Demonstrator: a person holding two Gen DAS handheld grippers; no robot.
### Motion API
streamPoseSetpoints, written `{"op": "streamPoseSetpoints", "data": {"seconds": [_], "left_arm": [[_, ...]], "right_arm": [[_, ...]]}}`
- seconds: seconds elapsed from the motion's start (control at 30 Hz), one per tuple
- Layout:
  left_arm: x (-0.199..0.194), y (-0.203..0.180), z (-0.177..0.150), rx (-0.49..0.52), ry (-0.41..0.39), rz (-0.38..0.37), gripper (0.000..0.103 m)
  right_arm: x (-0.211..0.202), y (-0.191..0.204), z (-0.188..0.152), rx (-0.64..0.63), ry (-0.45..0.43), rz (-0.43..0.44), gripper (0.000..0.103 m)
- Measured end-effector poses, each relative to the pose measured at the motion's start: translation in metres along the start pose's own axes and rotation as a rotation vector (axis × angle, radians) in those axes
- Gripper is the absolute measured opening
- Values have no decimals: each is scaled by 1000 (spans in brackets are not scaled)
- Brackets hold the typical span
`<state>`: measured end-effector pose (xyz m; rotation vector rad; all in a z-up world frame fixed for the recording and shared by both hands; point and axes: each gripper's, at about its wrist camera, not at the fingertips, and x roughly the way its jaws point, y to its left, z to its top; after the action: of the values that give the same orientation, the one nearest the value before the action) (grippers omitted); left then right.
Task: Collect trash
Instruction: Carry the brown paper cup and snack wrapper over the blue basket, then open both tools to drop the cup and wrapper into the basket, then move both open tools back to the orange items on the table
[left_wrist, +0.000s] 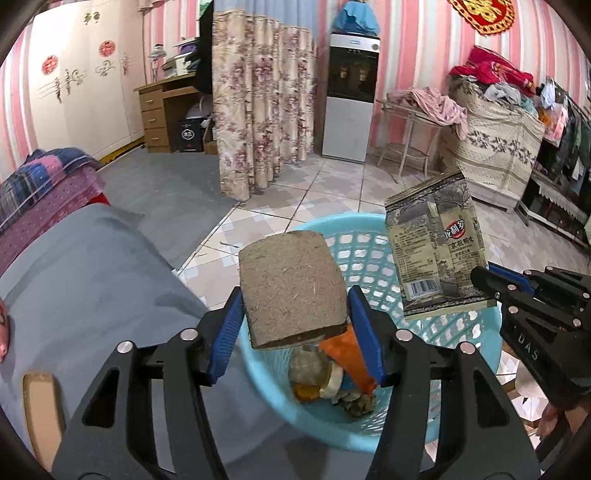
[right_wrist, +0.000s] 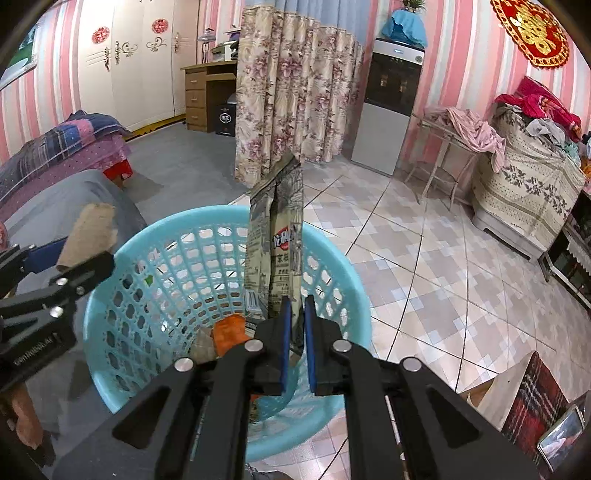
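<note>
A light blue plastic basket stands on the tiled floor below both grippers, with an orange wrapper and other scraps at its bottom. My left gripper hangs over the basket's near rim. A brown cardboard roll sits tilted between its blue pads, and a thin gap shows at the right pad. My right gripper is shut on the lower edge of a grey printed snack packet, which stands upright above the basket.
A grey-covered couch borders the basket on the left, with a flat tan piece lying on it. A floral curtain and a water dispenser stand behind. A cardboard box and a phone lie at the right.
</note>
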<state>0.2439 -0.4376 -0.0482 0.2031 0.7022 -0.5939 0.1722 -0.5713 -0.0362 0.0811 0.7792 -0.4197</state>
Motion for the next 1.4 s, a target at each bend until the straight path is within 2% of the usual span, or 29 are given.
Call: {"op": "streamPoseSetpoints", "data": {"seconds": [0.07,0.13,0.2,0.3,0.4,0.6,0.67,0.7,0.73,0.77,0.87,0.9,0.97,1.2,1.4], "left_arm": [[5,-3,3,-1,4,-1,70],[6,-2,4,-7,4,-4,73],[4,2,5,-17,0,14,81],[-3,13,5,-47,-17,46,88],[-15,29,3,-81,-33,86,92],[-41,61,-5,-136,-54,138,93],[-50,69,-7,-143,-66,157,93],[-54,72,-8,-145,-71,165,94],[-59,77,-9,-151,-76,177,95],[-61,80,-10,-157,-78,182,95],[-70,91,-14,-174,-82,195,95],[-72,93,-15,-174,-83,201,95],[-76,98,-16,-170,-88,223,95],[-92,109,-20,-179,-105,253,96],[-113,124,-26,-192,-128,287,97]], "right_arm": [[1,-4,-1,11,2,-3,8],[1,-7,-2,14,2,-5,8],[2,-6,-2,12,2,-7,8],[2,-2,-3,0,2,-8,8],[3,6,-2,-16,2,-7,8],[6,17,-1,-30,4,22,9],[8,24,-2,-38,16,36,16],[8,24,-1,-40,15,39,34],[7,26,-2,-40,9,38,46],[7,27,-2,-39,1,36,62],[1,30,-2,-17,-24,65,67],[0,30,-2,-7,-31,76,77],[-4,29,-3,7,-53,86,86],[-7,41,-1,-15,-80,51,95],[-20,46,5,0,-112,102,96]]}}
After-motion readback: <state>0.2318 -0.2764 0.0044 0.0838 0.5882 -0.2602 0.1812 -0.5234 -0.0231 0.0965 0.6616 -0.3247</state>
